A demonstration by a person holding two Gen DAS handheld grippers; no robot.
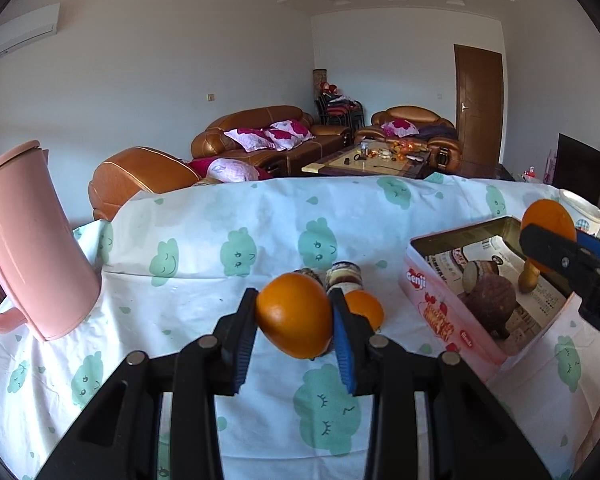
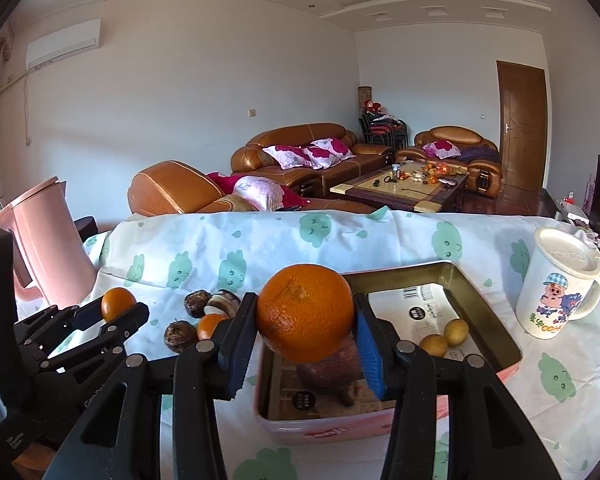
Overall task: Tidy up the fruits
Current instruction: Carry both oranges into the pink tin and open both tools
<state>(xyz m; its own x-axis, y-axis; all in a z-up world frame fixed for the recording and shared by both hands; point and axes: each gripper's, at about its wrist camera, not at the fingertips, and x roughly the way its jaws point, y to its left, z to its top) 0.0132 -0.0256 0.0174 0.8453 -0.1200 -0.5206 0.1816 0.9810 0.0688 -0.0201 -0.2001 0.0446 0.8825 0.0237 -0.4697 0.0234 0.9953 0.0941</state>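
In the left wrist view my left gripper is shut on a small orange, lifted above the cloth-covered table. A second small orange lies on the cloth just behind it. In the right wrist view my right gripper is shut on a large orange, which hangs over the near end of an open pink tin box. In the tin lie a brown fruit and two small yellow fruits. The left gripper also shows at that view's left.
Dark brown fruits and a cut one lie on the cloth left of the tin. A pink jug stands at the far left, a white cartoon mug at the right. Sofas and a coffee table stand behind.
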